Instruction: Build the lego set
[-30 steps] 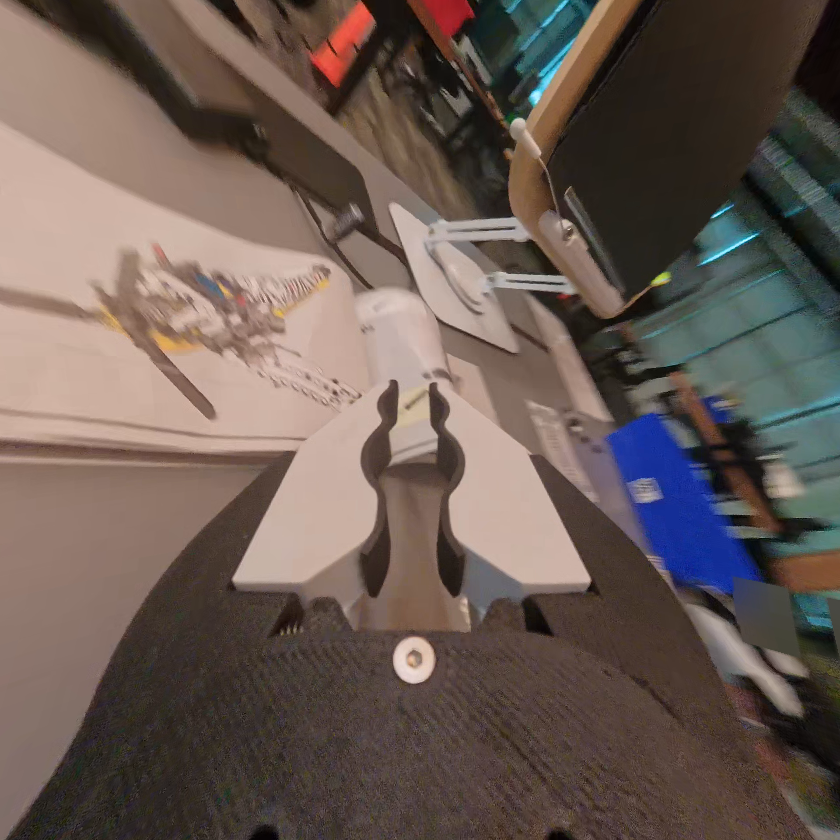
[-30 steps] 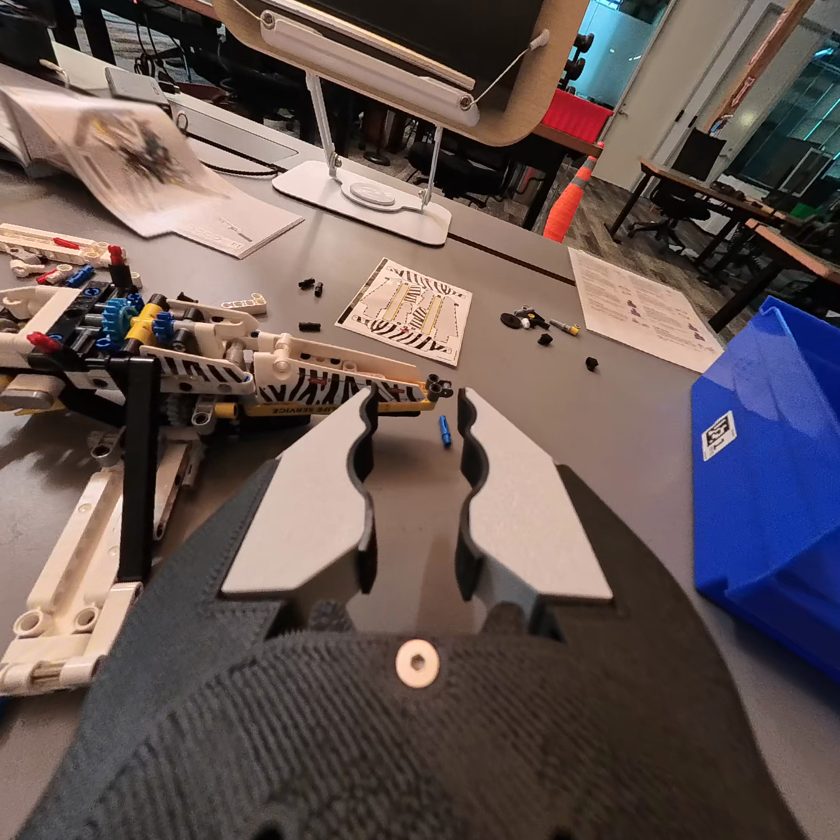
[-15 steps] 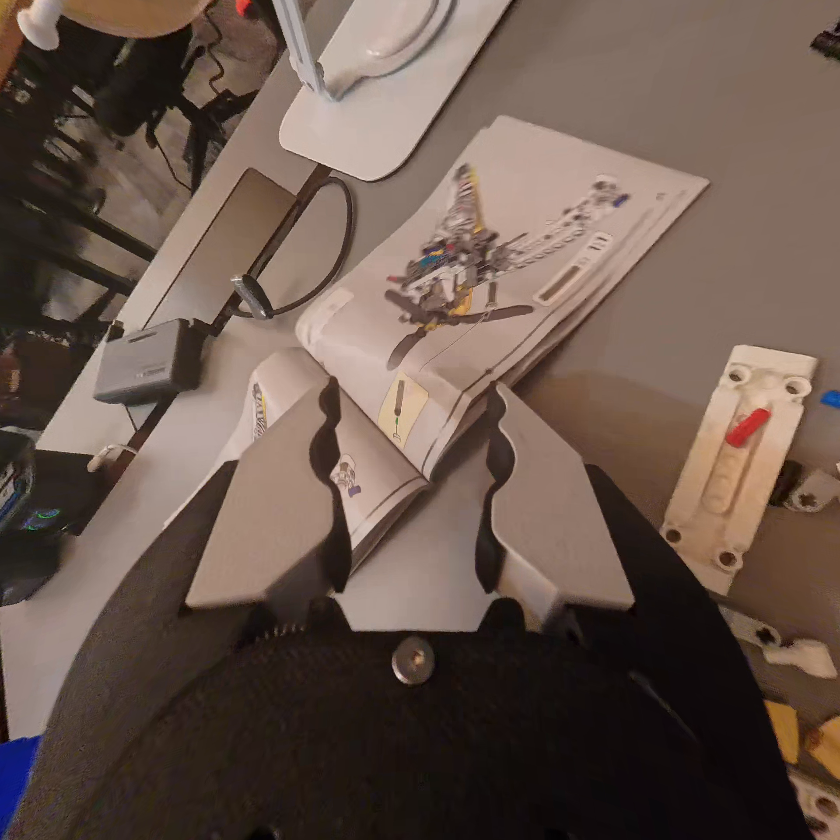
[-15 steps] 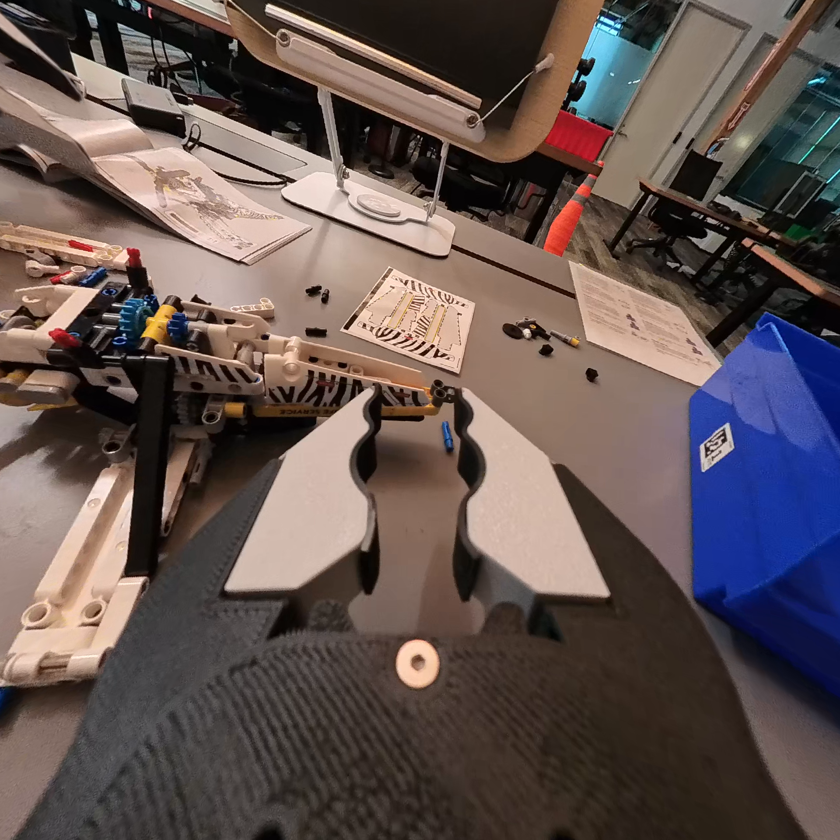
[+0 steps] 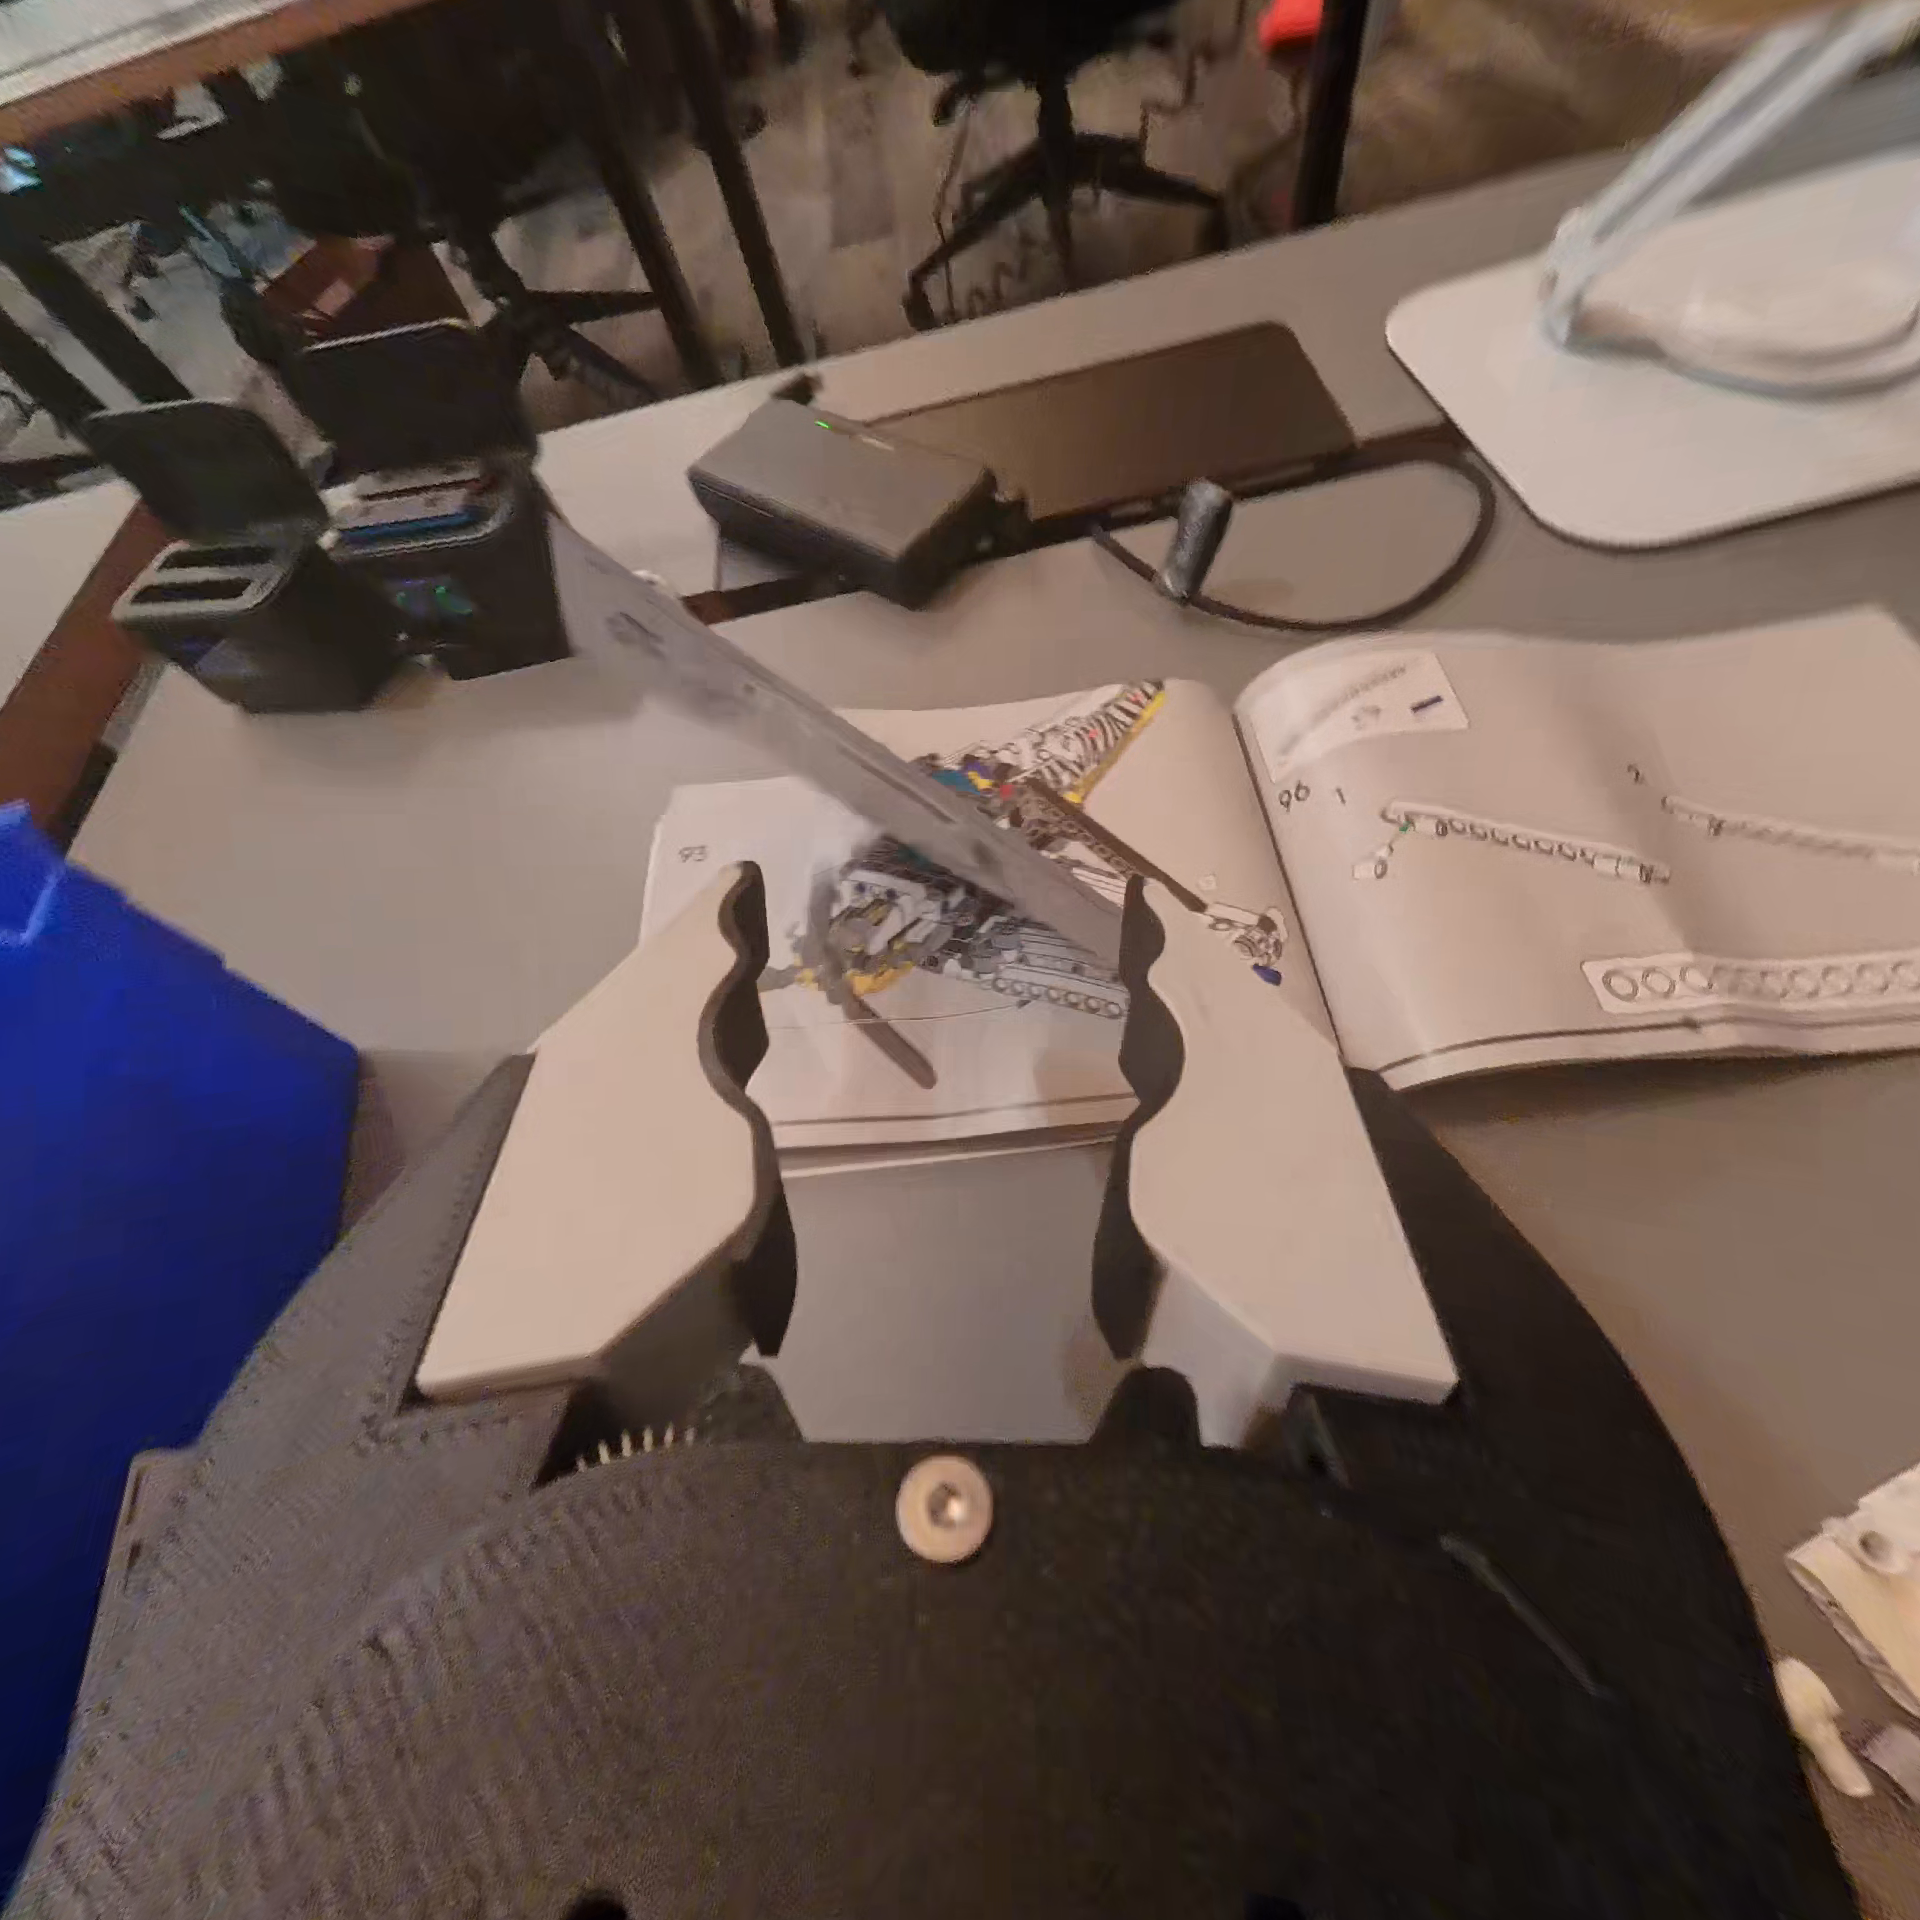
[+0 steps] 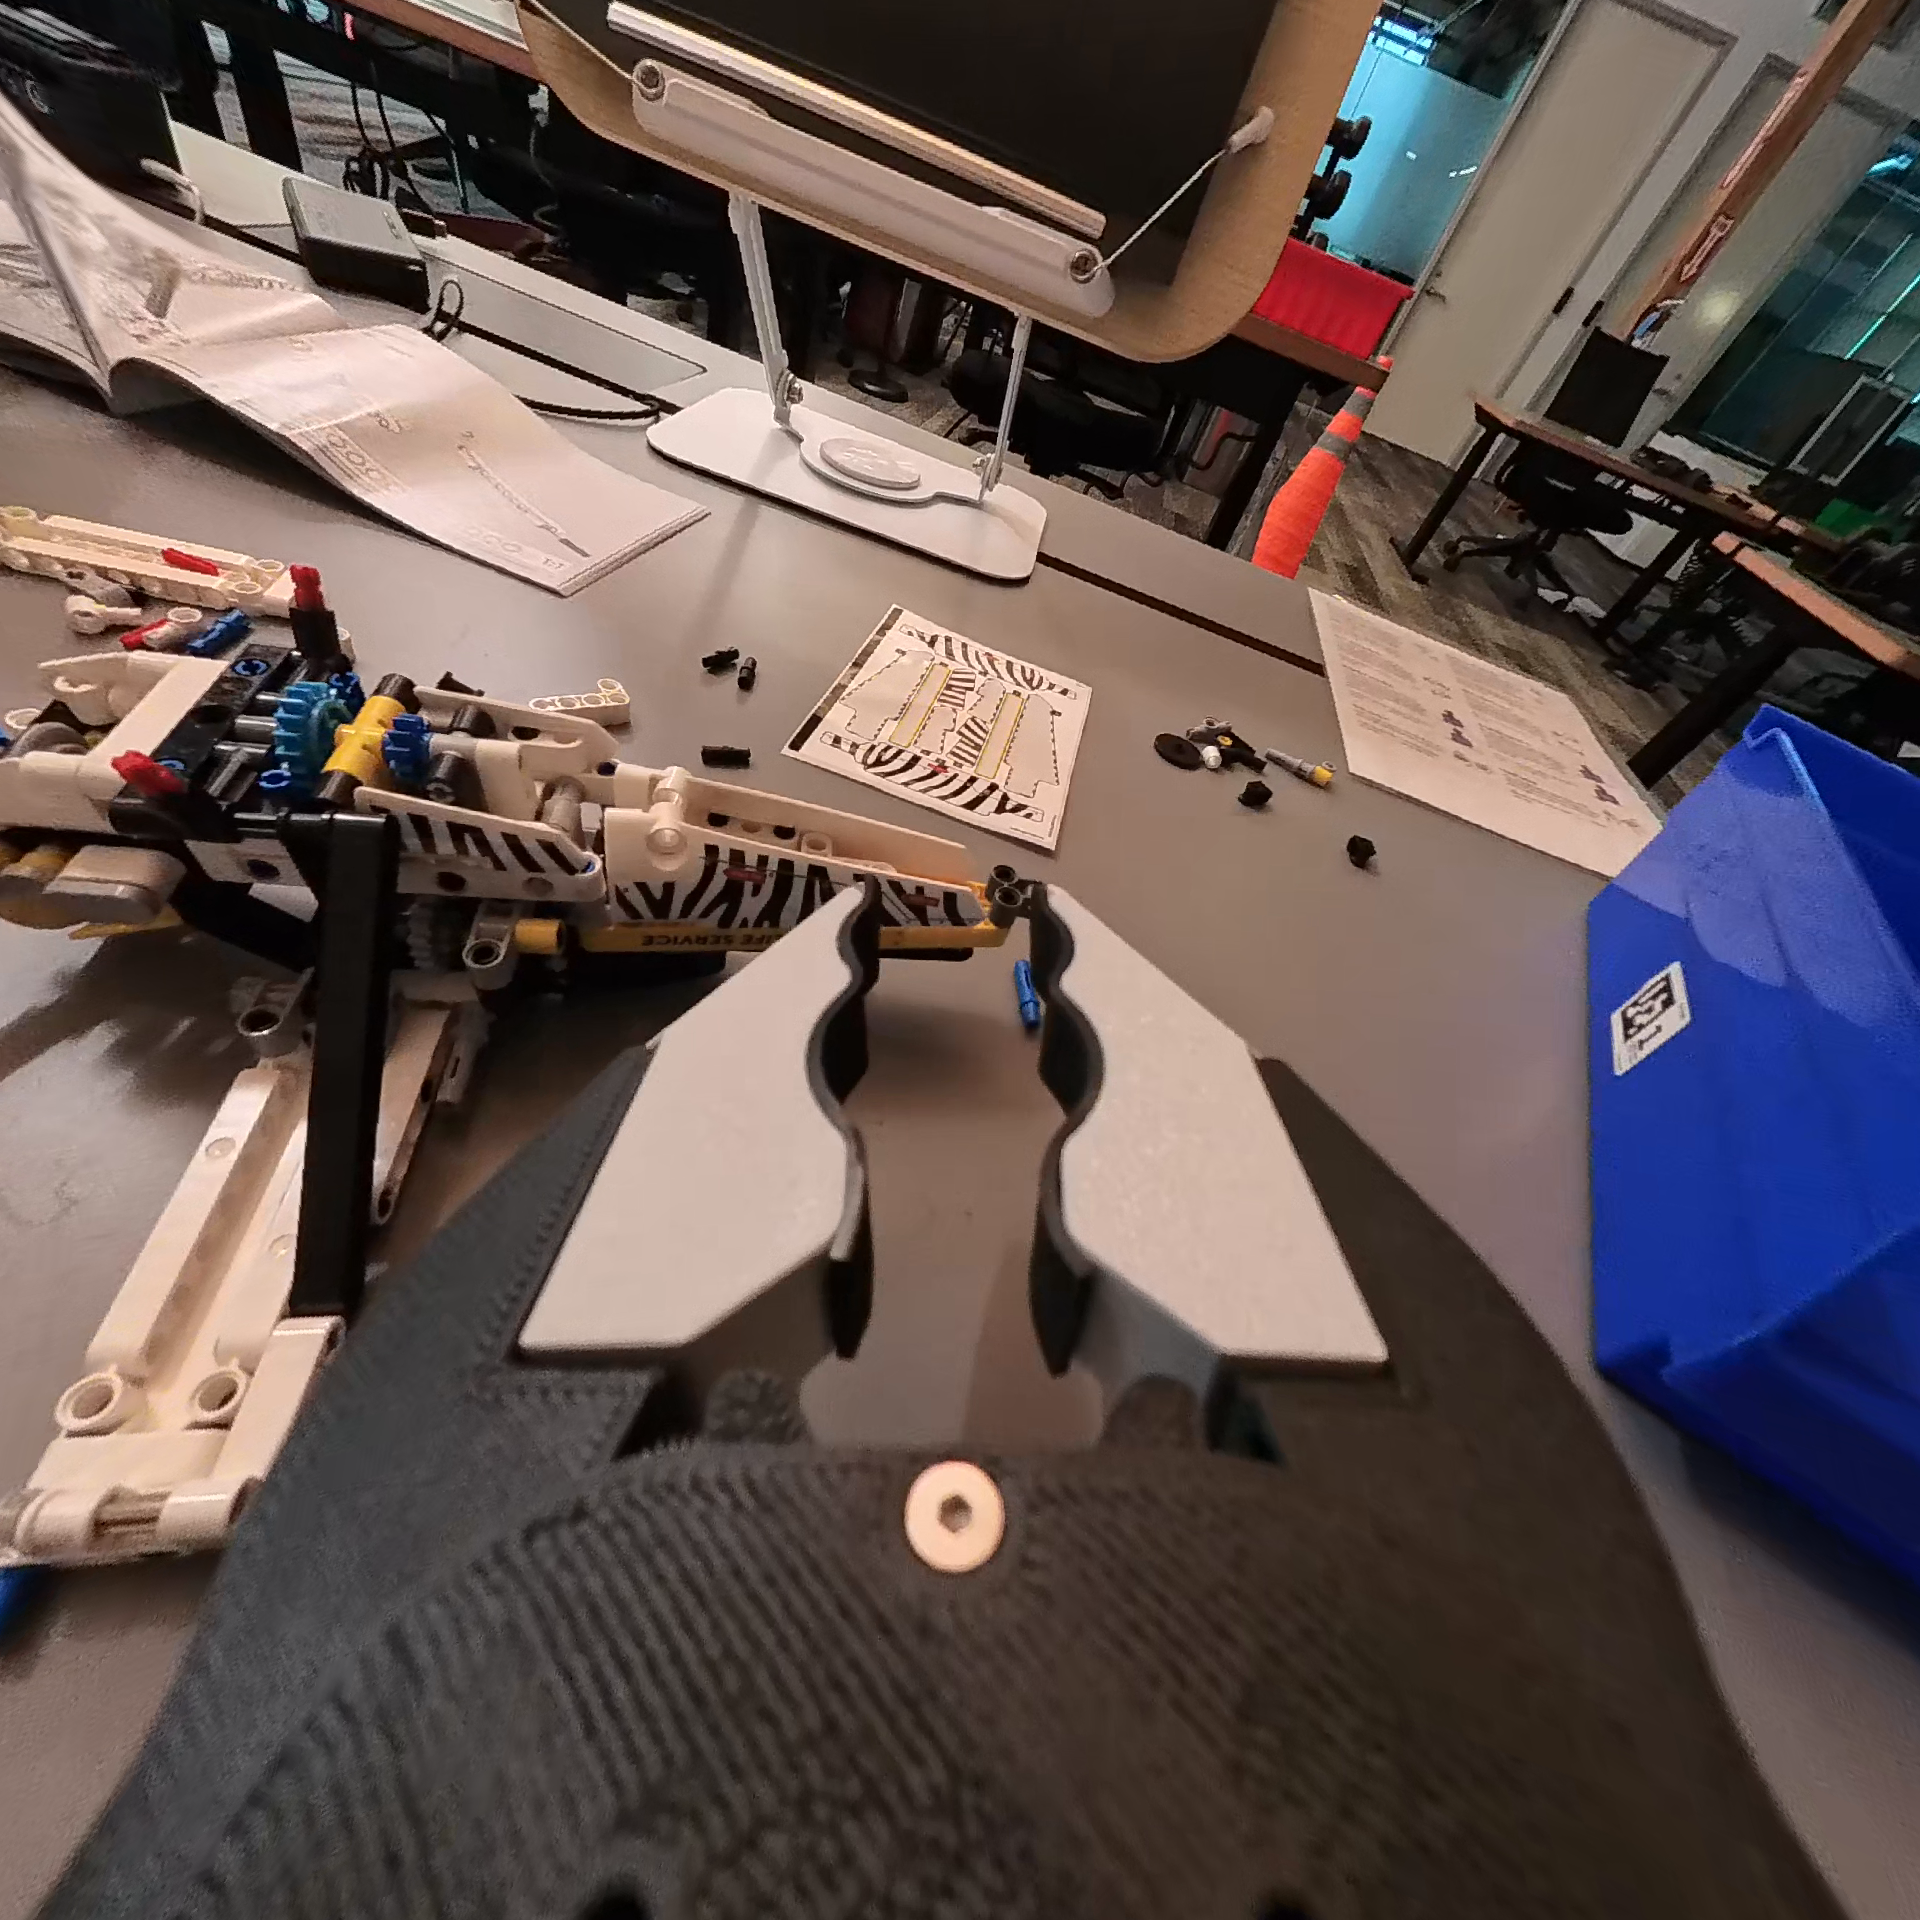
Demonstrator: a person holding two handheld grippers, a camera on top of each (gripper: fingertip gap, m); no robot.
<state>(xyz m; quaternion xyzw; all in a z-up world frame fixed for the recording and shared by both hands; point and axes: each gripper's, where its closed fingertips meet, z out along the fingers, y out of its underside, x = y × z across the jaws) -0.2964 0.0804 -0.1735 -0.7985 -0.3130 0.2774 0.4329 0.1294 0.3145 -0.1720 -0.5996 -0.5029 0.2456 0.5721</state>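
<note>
Both grippers stand with jaws apart and empty: the left gripper (image 5: 940,914) hangs over the open instruction booklet (image 5: 1538,862), where one page stands lifted mid-turn. The right gripper (image 6: 951,914) sits low over the grey surface (image 6: 1299,987), its tips just beside the tail of the zebra-striped lego model (image 6: 499,831), a small blue pin (image 6: 1025,994) near its right finger and a blue bin (image 6: 1766,1091) well to the right.

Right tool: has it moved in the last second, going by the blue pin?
Barely. The right tool stays open over the table, with the blue pin by its right fingertip and the model's tail just ahead, as before.
</note>
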